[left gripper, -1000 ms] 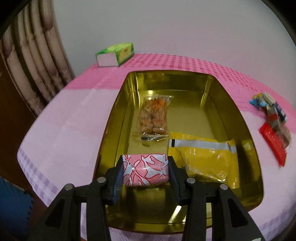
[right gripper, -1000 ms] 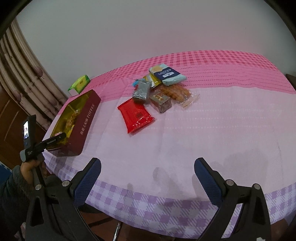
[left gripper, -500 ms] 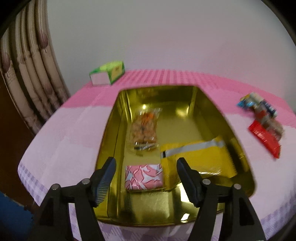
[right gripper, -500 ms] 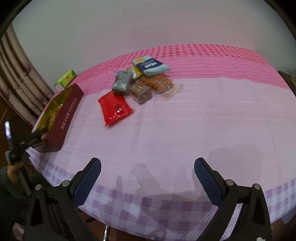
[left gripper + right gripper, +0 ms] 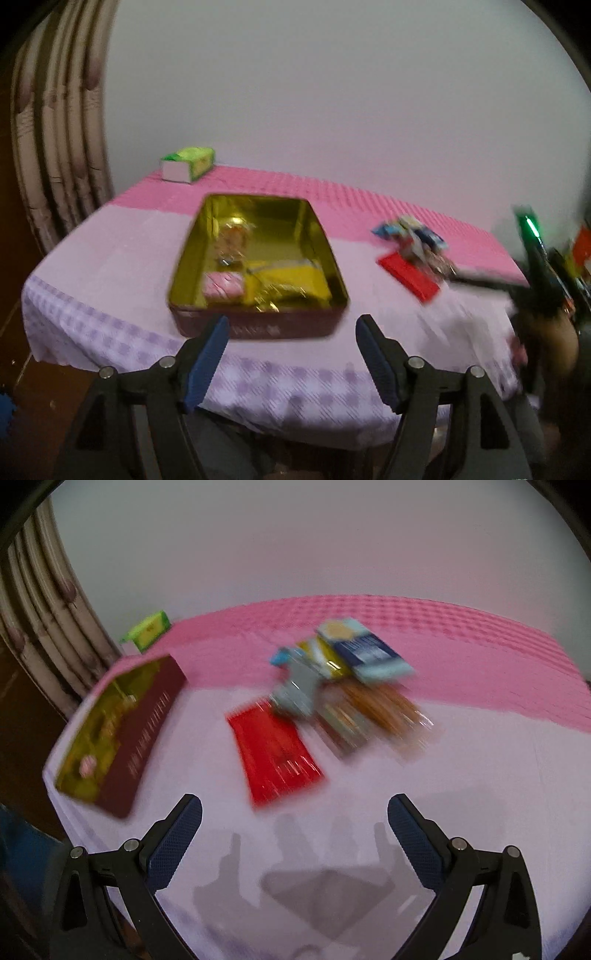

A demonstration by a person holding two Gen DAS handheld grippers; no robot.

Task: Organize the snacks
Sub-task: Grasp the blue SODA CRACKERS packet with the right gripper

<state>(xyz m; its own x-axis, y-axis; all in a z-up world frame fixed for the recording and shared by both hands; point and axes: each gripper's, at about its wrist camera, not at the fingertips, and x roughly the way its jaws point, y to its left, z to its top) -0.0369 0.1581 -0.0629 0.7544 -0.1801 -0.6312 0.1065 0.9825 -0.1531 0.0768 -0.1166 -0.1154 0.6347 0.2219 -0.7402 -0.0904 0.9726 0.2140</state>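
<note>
A gold-lined tin with maroon sides [image 5: 258,325] sits on the table's left part; it also shows in the right wrist view [image 5: 147,731]. Inside lie a pink patterned packet [image 5: 223,285], a yellow packet [image 5: 291,277] and a clear bag of snacks [image 5: 234,236]. My left gripper [image 5: 291,354] is open and empty, drawn back before the tin's near side. My right gripper [image 5: 295,834] is open and empty over the cloth, just short of a red packet [image 5: 277,753]. Behind the red packet lies a blurred pile of several snack packets [image 5: 347,672].
A green tissue box [image 5: 188,164] stands at the far left corner. Curtains [image 5: 55,147] hang at the left, a plain wall behind. The pink and lilac tablecloth [image 5: 480,768] drops over the near table edge. The person's other hand and gripper [image 5: 535,266] show at the right.
My left gripper let go of the pink packet in the tin and pulled back and up. My right gripper moved forward toward the red packet and the pile.
</note>
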